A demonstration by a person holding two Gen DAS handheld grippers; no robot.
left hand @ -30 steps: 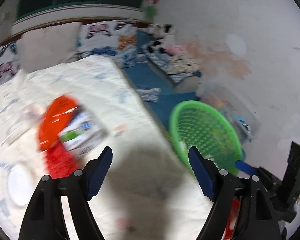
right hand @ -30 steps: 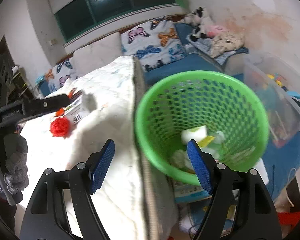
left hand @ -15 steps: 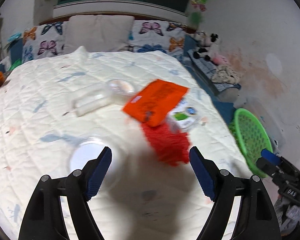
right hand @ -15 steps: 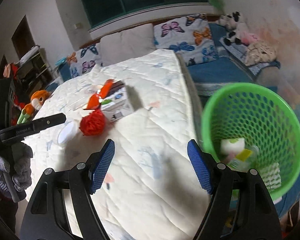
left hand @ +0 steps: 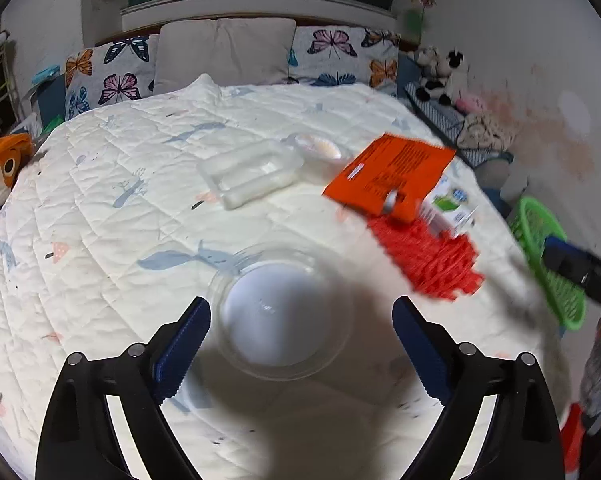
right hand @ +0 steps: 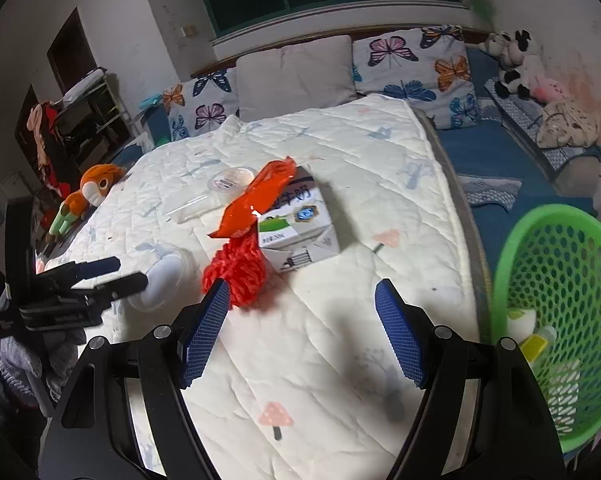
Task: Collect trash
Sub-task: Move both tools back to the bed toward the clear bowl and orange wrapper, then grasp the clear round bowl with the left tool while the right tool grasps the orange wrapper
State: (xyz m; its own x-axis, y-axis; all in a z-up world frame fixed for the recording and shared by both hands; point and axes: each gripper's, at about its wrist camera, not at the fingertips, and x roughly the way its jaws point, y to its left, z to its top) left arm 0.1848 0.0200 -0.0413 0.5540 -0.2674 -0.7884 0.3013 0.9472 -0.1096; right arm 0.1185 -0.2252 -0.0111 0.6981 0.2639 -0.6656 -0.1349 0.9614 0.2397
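Observation:
Trash lies on the white quilted bed. My left gripper (left hand: 300,332) is open, with a clear round plastic lid (left hand: 282,312) lying between its fingers on the quilt. Beyond it lie a clear plastic tray (left hand: 250,174), a small clear cup (left hand: 318,148), an orange wrapper (left hand: 388,176), a red mesh net (left hand: 424,256) and a milk carton (left hand: 450,210). My right gripper (right hand: 300,328) is open and empty above the quilt, just in front of the red net (right hand: 238,268), the carton (right hand: 300,228) and the wrapper (right hand: 260,196). The left gripper (right hand: 112,272) shows at the round lid (right hand: 162,280).
A green mesh basket (right hand: 556,312) with several pieces of trash stands on the floor off the bed's right edge; it also shows in the left wrist view (left hand: 548,252). Pillows (right hand: 296,72) line the headboard. An orange plush toy (right hand: 96,188) lies at the bed's left.
Both grippers swung left, away from the basket and over the bed. The left gripper came down around the round lid; the right now faces the red net and carton.

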